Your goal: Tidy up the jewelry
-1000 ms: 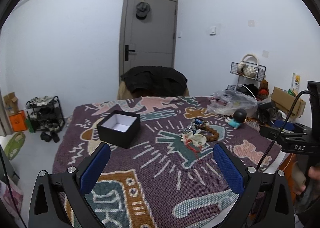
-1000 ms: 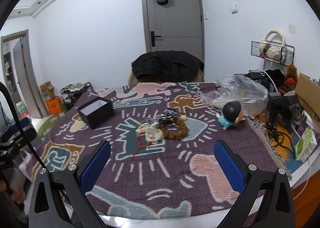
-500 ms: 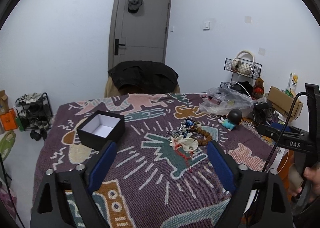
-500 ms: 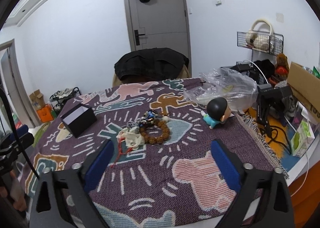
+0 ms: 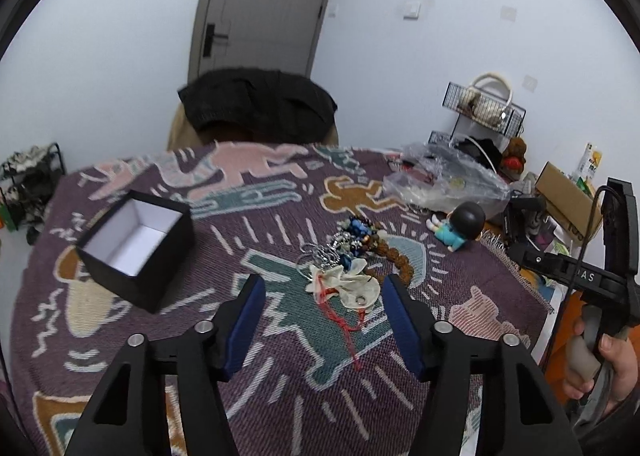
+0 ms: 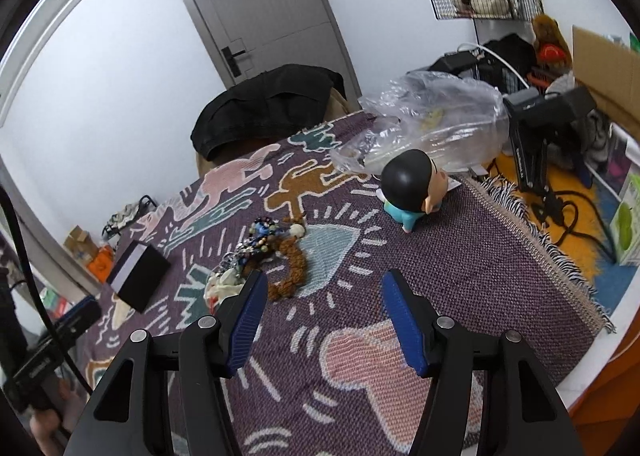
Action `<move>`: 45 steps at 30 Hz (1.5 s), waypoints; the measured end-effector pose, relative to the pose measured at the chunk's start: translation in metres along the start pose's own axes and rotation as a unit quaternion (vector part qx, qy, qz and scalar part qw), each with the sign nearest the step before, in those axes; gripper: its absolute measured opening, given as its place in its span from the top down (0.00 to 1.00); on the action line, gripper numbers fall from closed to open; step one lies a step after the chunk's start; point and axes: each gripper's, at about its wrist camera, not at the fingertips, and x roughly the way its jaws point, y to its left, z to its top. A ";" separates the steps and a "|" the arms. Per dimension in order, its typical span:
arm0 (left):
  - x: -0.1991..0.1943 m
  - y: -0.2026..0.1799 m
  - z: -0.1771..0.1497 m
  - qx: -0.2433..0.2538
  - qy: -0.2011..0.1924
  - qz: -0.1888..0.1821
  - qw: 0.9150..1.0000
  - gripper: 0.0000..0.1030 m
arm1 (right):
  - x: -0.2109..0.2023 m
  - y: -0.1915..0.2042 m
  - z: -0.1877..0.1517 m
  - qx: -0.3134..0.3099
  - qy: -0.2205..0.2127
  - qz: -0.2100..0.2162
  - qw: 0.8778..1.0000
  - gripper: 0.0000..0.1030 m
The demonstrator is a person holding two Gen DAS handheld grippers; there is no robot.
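A heap of jewelry (image 5: 352, 256) lies mid-table on a patterned purple cloth (image 5: 280, 376): a cream pendant with a red cord (image 5: 348, 288), a brown bead bracelet (image 6: 294, 266), blue beads and silver rings. An open black box (image 5: 136, 244) with a white inside stands to its left. My left gripper (image 5: 324, 296) hovers just short of the cream pendant, jaws closing, nothing pressed between them. My right gripper (image 6: 322, 296) hangs over bare cloth right of the bracelet, jaws also closing and empty.
A toy figure (image 6: 414, 188) with a black head and a crumpled clear plastic bag (image 6: 432, 124) sit at the far right of the table. A chair with a black jacket (image 5: 256, 104) stands behind. Cables and boxes crowd the floor to the right.
Both grippers have moved forward and down toward the jewelry heap, and both pairs of jaws have narrowed. The right view has rolled to a tilt.
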 end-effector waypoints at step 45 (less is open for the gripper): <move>0.100 -0.012 0.051 -0.010 0.076 -0.053 0.996 1.00 | 0.139 0.016 0.008 -0.009 0.130 0.024 0.991 0.41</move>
